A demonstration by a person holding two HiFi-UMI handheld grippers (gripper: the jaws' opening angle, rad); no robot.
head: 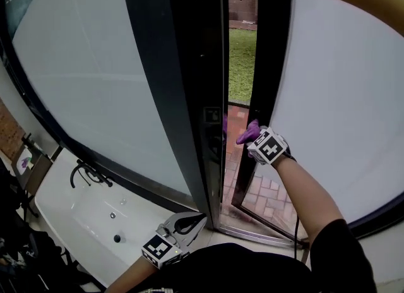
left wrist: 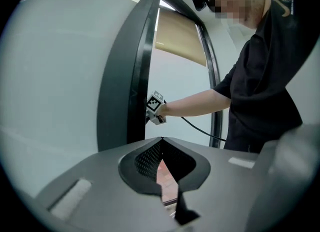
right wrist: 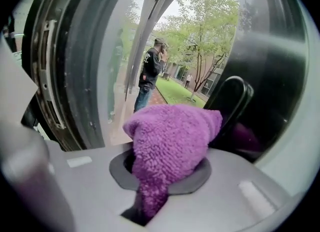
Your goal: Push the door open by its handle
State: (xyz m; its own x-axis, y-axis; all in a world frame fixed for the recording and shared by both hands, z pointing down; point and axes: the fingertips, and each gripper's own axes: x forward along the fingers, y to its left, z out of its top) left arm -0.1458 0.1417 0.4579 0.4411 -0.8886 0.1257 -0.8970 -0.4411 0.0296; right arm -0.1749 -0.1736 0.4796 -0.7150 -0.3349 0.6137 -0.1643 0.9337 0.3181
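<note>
1. Head view: the door (head: pixel 273 64) is already ajar, with grass (head: pixel 242 64) and brick paving (head: pixel 262 194) showing through the gap. The right gripper (head: pixel 257 139) sits at the door's free edge, with a purple cloth (head: pixel 247 132) at its tip. That is probably for leverage, being far from the hinges. The left gripper (head: pixel 189 223) hangs low by the body, out of the way. The handle isn't visible here.
2. Left gripper view: the jaws are together with nothing between them, so this gripper is idle.
3. Right gripper view: the jaws are clamped on the purple cloth, which bulges forward. The handle (right wrist: pixel 233 101), a black loop, is just beside it on the right; I can't tell if they touch. The cloth likely pads the push. A person (right wrist: pixel 150 71) stands outside, well clear of the swing.
</note>
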